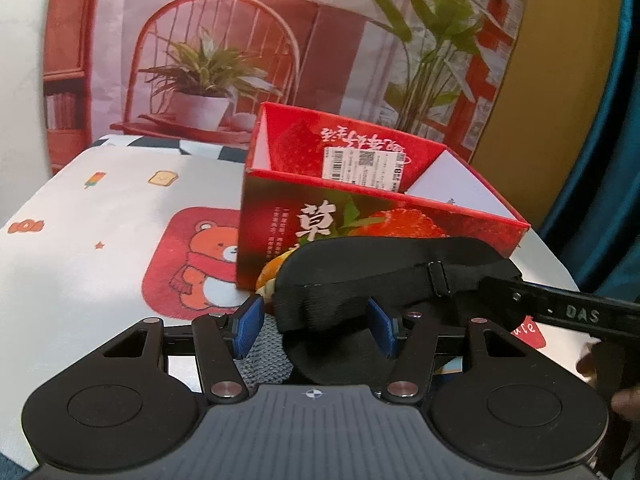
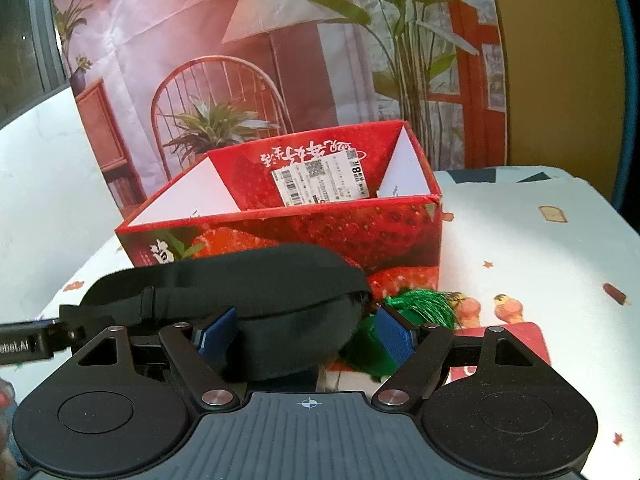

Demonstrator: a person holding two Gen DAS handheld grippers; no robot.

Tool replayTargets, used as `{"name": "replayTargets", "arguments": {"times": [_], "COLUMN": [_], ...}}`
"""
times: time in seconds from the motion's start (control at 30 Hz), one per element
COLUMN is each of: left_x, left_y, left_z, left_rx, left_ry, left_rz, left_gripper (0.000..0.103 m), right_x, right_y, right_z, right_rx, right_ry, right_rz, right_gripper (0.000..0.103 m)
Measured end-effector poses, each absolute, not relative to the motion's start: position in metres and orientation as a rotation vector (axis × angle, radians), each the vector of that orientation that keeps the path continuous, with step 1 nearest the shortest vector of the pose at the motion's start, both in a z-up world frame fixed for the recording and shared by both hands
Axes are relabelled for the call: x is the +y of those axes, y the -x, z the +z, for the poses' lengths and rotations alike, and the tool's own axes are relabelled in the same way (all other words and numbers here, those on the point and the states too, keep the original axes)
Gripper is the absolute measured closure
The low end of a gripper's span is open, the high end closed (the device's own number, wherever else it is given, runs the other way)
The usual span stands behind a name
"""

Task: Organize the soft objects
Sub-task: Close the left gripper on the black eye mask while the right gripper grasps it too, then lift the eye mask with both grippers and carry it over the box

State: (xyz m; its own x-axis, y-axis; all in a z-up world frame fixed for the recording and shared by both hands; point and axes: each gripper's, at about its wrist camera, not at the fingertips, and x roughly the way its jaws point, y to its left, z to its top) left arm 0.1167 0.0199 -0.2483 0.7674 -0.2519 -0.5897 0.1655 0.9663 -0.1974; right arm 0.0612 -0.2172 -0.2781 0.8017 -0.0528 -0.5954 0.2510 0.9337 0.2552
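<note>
A black sleep mask hangs between my two grippers in front of a red strawberry box. My left gripper has blue pads spread wide; the mask's left end lies between them, and I cannot tell whether they grip it. In the right wrist view my right gripper is also spread, with the mask draped between its pads. The open box stands just behind. A green tasselled soft thing lies under the mask by the box. An orange soft thing peeks out at the box's foot.
The table has a white cloth with cartoon prints and a red bear mat. A printed backdrop with chair and plants stands behind the box. The right gripper's body reaches in from the right of the left wrist view.
</note>
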Motion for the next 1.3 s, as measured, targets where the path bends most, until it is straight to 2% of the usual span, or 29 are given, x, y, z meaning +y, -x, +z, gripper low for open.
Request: {"name": "replayTargets", "arguments": {"times": [0.43,0.63,0.7,0.8,0.87,1.03,1.3], "left_x": [0.022,0.022,0.025,0.029,0.031,0.030,0.030], "left_y": [-0.121,-0.118,-0.117,-0.114,-0.112,-0.106,-0.100], "left_z": [-0.256,-0.253,-0.252,-0.247,-0.245,-0.235,-0.225], "left_rx": [0.679,0.668,0.660,0.643,0.632,0.593,0.550], "left_ry": [0.156,0.149,0.149,0.155,0.161,0.140,0.115], "left_rz": [-0.227,-0.222,-0.207,-0.175,-0.172,-0.174,-0.173], "left_gripper": [0.045,0.051,0.055,0.065,0.070,0.081,0.087], "right_x": [-0.234,-0.224,-0.222,-0.220,-0.221,-0.219,-0.214], "right_y": [-0.081,-0.070,-0.064,-0.057,-0.052,-0.047,-0.045], "right_z": [-0.288,-0.274,-0.270,-0.262,-0.258,-0.251,-0.243], "right_rx": [0.600,0.544,0.533,0.524,0.517,0.513,0.519], "right_ry": [-0.443,-0.400,-0.378,-0.338,-0.335,-0.318,-0.301], "right_rz": [-0.116,-0.122,-0.131,-0.148,-0.146,-0.132,-0.110], "right_gripper": [0.026,0.041,0.057,0.076,0.084,0.089,0.092]}}
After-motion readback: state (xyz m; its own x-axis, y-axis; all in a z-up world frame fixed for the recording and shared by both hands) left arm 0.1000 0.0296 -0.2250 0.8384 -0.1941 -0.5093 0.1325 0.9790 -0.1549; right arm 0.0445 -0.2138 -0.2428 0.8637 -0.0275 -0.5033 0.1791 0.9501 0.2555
